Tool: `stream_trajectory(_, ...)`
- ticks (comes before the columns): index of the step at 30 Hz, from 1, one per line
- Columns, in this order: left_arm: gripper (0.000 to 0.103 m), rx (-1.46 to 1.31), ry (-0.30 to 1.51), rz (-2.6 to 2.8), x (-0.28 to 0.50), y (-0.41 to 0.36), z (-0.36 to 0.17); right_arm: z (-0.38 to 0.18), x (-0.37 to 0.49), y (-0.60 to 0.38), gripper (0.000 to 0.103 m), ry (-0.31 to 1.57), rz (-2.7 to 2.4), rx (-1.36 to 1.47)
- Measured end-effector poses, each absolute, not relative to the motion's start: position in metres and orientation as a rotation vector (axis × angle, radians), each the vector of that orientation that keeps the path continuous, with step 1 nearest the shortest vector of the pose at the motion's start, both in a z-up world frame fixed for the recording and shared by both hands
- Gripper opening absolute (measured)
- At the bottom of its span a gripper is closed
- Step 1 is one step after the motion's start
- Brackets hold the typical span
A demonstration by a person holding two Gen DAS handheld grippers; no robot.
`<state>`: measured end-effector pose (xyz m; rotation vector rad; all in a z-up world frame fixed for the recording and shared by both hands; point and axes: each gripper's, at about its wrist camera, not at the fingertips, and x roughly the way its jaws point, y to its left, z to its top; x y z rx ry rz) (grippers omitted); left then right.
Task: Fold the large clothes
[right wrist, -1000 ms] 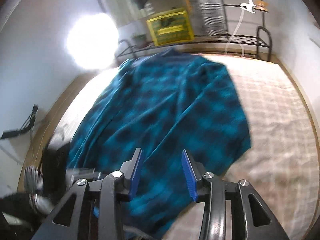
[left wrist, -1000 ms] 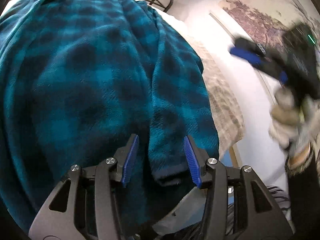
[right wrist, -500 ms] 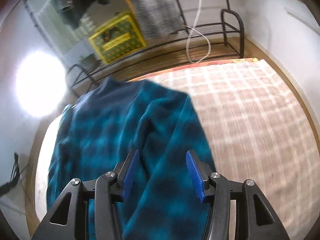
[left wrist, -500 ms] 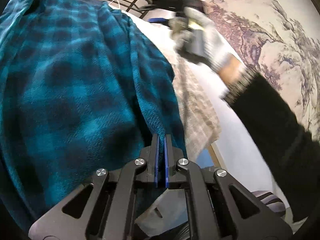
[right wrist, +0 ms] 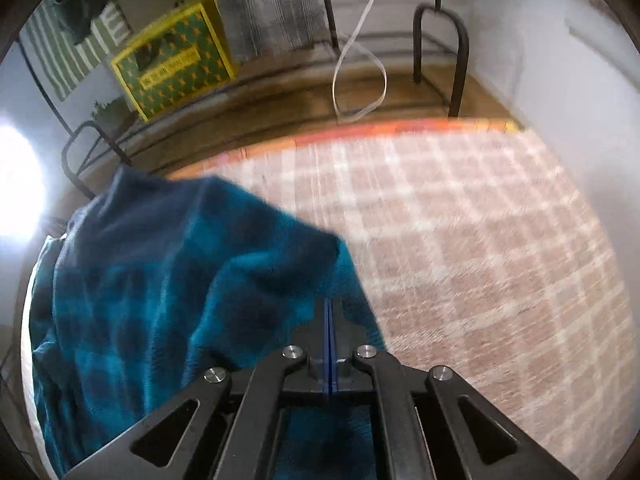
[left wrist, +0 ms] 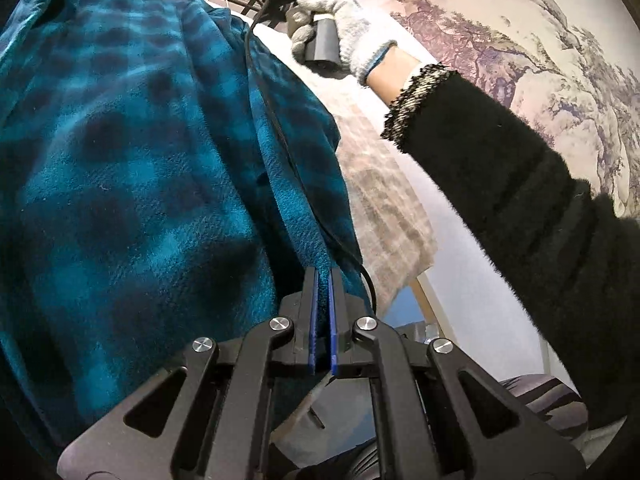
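Bedroom scene: bed (right wrist: 460,240) with a checked pink-and-white cover, metal rack along the far wall, landscape mural (left wrist: 520,40) on the side wall; teal plaid fleece garment (left wrist: 140,160) lies spread over the left part of the bed, one edge running along the bare cover.

Changes over the last second: left gripper (left wrist: 322,280) went from open, straddling a ridge of fabric, to clenched on the garment's near edge; cloth sits pinched between the blue pads. Right gripper (right wrist: 329,308) swung in from wide of the bed, across to the far part of the garment, and its jaws have just snapped together at the fleece edge; pads meet so tightly I can't tell whether any cloth is between them. Gloved right hand (left wrist: 336,36) on its handle shows in the left view, black cable (left wrist: 272,120) trailing over the fleece.

Judgement: both ends of one side edge look pinned, so a lift-and-carry-over fold is probably next; check the right grip before pulling.

Writing: yellow-and-green box (right wrist: 172,60) on the rack carries a printed line; too blurred to read. No other labels visible.
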<state>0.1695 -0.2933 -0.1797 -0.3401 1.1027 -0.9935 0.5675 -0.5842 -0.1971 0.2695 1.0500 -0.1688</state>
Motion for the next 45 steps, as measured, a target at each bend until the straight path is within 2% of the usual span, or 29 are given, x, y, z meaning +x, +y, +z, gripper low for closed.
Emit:
stream_trajectory(4,0.001,-0.331,1.092,-1.006,0.165,-0.293,-0.176,-0.147,0.553,-0.581,0.0,0.946,-0.145,0.278)
stream_trajectory(8,0.001,-0.325,1.09,-1.001,0.161,-0.291,-0.175,-0.125,0.553,-0.565,0.0,0.92,-0.109,0.217)
stream_trajectory(10,0.001,-0.328,1.089,-1.0,0.159,-0.289,-0.174,-0.137,0.562,-0.562,0.034,0.967,-0.095,0.237)
stream_trajectory(11,0.001,-0.324,1.087,-0.999,0.159,-0.289,-0.174,-0.145,0.565,-0.563,0.057,0.983,-0.11,0.24)
stream_trajectory(15,0.001,-0.316,1.083,-0.996,0.159,-0.29,-0.173,-0.181,0.578,-0.559,0.046,1.06,-0.158,0.208)
stream_trajectory(19,0.001,-0.316,1.09,-1.0,0.161,-0.292,-0.174,-0.214,0.592,-0.558,0.041,1.123,-0.225,0.14)
stream_trajectory(20,0.001,-0.315,1.091,-1.001,0.161,-0.292,-0.175,-0.219,0.593,-0.559,0.03,1.132,-0.243,0.122)
stream_trajectory(21,0.001,-0.314,1.092,-1.001,0.161,-0.293,-0.176,-0.223,0.595,-0.561,0.011,1.136,-0.248,0.116)
stream_trajectory(22,0.001,-0.312,1.093,-1.001,0.161,-0.293,-0.176,-0.225,0.594,-0.564,0.004,1.134,-0.255,0.119)
stream_trajectory(23,0.001,-0.312,1.094,-1.0,0.161,-0.292,-0.177,-0.224,0.591,-0.567,0.002,1.12,-0.264,0.128)
stream_trajectory(29,0.001,-0.32,1.084,-1.013,0.157,-0.29,-0.173,-0.166,0.571,-0.564,0.001,0.989,-0.231,0.168)
stream_trajectory(35,0.001,-0.297,1.068,-1.026,0.137,-0.281,-0.166,-0.104,0.563,-0.499,0.001,0.9,-0.098,0.015)
stream_trajectory(39,0.001,-0.283,1.064,-0.998,0.13,-0.272,-0.166,-0.116,0.576,-0.442,0.001,0.917,-0.017,-0.093)
stream_trajectory(45,0.001,-0.305,1.126,-0.917,0.143,-0.258,-0.189,-0.189,0.609,-0.401,0.002,1.025,0.038,-0.093)
